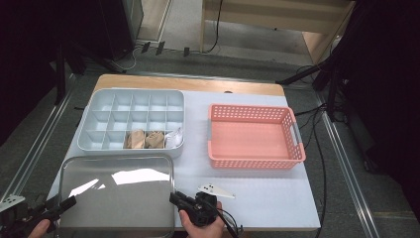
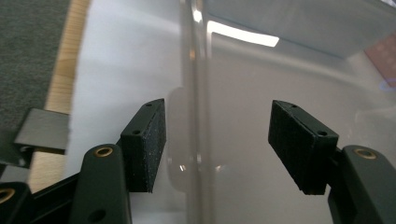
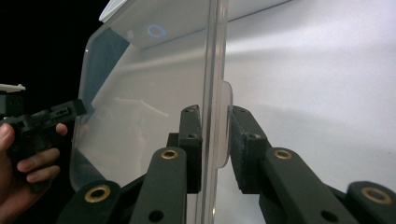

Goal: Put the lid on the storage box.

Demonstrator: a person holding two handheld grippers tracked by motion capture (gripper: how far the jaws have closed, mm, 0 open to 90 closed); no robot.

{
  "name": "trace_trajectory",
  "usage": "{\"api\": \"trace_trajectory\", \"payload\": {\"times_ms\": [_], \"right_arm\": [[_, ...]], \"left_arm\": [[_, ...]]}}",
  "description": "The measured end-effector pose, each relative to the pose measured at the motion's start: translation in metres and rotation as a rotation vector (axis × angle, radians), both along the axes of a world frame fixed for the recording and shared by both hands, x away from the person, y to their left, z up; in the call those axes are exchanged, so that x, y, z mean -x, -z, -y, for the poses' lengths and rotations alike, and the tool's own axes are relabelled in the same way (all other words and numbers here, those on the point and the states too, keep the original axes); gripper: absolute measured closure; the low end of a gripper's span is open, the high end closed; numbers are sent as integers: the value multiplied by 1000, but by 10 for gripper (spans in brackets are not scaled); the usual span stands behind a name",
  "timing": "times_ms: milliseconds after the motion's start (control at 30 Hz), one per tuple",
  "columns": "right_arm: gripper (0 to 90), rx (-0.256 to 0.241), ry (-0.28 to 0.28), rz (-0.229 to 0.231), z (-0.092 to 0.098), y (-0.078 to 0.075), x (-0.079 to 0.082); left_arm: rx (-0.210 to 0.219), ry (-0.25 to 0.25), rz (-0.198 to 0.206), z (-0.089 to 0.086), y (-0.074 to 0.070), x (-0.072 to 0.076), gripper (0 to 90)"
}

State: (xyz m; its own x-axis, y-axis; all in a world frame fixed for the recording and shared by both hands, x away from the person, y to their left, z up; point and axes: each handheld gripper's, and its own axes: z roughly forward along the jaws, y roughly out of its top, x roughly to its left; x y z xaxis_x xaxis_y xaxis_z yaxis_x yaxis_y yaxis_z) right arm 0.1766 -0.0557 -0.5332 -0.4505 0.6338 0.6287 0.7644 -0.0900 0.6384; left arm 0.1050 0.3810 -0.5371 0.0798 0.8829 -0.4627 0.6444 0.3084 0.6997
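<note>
A clear plastic lid (image 1: 116,193) lies flat at the table's front left. My right gripper (image 1: 174,199) is shut on a small tab at its right edge; in the right gripper view the jaws (image 3: 215,123) press that tab from both sides, and the lid (image 3: 149,121) stretches away to the left. My left gripper (image 1: 68,202) is open at the lid's left edge. In the left gripper view the lid's rim (image 2: 192,79) runs between the spread pads (image 2: 149,140) without touching them. The left gripper (image 3: 65,111) also appears across the lid, held by a hand.
Behind the lid sits a pale blue compartment tray (image 1: 99,106) with two brown bundles (image 1: 143,140) and a white one (image 1: 174,137) in its front row. An empty pink basket (image 1: 255,163) stands to the right. The table's front edge lies just below both grippers.
</note>
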Motion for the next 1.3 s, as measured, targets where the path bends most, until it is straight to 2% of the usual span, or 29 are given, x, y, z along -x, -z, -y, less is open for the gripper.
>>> {"api": "trace_trajectory", "payload": {"times_ms": [133, 267, 300, 533, 633, 700, 967, 1033, 1200, 1300], "right_arm": [[765, 1, 2, 8, 0, 0, 1], [762, 6, 6, 14, -1, 1, 1], [761, 7, 6, 13, -1, 1, 1], [760, 20, 22, 34, -3, -1, 4], [761, 26, 40, 45, -4, -3, 7], [761, 25, 58, 46, -4, -5, 8], [760, 22, 87, 49, 1, -14, 7], [761, 13, 95, 42, 3, -17, 5], [760, 16, 107, 69, 4, -28, -1], [759, 18, 118, 81, 5, -35, -9]], "left_arm": [[25, -16, 5, -9, 0, 2, 441], [75, 16, -1, -13, 1, 3, 550], [74, 25, -3, -13, 1, 4, 573], [106, 4, 2, -15, -2, 8, 618], [80, -4, 8, -12, -5, 10, 621], [81, -15, 20, -9, -8, 11, 624], [72, -7, 53, -3, -23, 9, 645], [67, -2, 52, -1, -27, 7, 647], [74, 2, 68, 0, -34, -4, 647], [63, 10, 78, 1, -41, -15, 647]]}}
